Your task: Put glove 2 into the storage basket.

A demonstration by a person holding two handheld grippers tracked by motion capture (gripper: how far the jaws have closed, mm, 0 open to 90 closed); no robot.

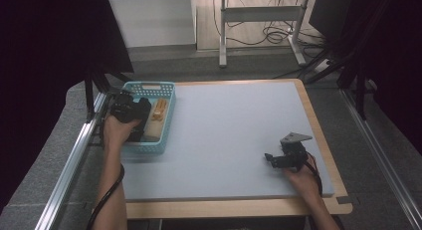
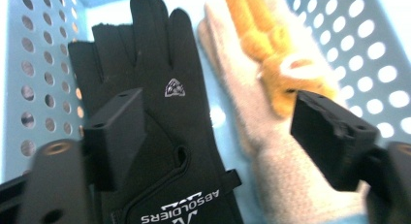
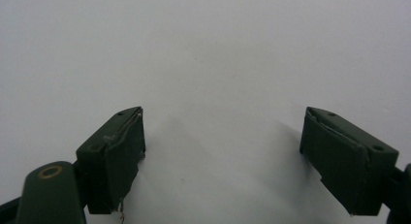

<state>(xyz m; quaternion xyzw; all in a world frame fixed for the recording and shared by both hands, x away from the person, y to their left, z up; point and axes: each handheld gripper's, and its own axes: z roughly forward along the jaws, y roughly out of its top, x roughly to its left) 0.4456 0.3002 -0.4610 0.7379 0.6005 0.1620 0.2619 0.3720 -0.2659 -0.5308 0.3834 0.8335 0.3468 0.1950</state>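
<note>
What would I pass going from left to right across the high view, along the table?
Left gripper above the blue basket, black glove, cream-and-orange glove, bare grey mat, right gripper.

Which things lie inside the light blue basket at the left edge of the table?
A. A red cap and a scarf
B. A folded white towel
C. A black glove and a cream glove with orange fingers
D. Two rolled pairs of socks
C: the left gripper view looks into the perforated basket, where a black glove lies beside a cream glove with orange fingers.
</note>
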